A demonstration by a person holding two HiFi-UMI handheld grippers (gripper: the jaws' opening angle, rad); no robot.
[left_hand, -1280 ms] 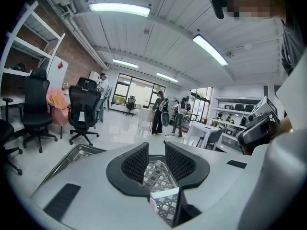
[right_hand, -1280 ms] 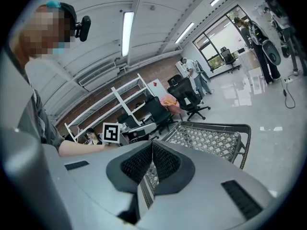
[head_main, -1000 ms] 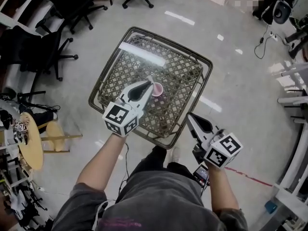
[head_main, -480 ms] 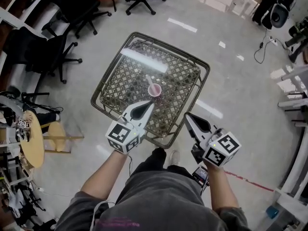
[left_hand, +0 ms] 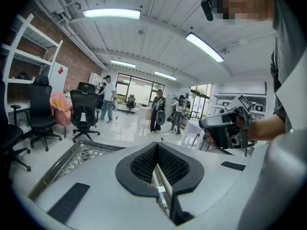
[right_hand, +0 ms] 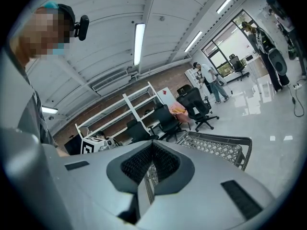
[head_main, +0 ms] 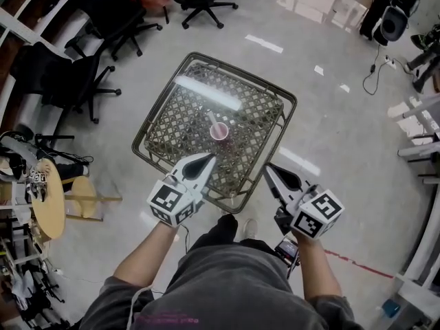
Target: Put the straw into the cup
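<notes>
A pink cup (head_main: 219, 131) stands near the middle of the lattice-topped table (head_main: 276, 103), and a pale straw (head_main: 212, 120) pokes out of it, leaning up and to the left. My left gripper (head_main: 209, 158) is shut and empty, hovering over the table's near edge a short way below the cup. My right gripper (head_main: 267, 166) is shut too, just off the table's near right corner. In the left gripper view the closed jaws of the left gripper (left_hand: 156, 145) point over the table (left_hand: 72, 159). In the right gripper view the right gripper (right_hand: 152, 143) faces the table (right_hand: 225, 147). Neither gripper view shows the cup.
Black office chairs (head_main: 82, 81) stand on the floor left of and beyond the table. A round wooden stool (head_main: 48, 208) is at the far left. Several people (left_hand: 109, 97) stand far off. Shelving (right_hand: 139, 109) lines the brick wall.
My left gripper has drawn back from the cup toward the near edge of the table and shut, leaving the straw standing in the cup. The right gripper has barely shifted.
</notes>
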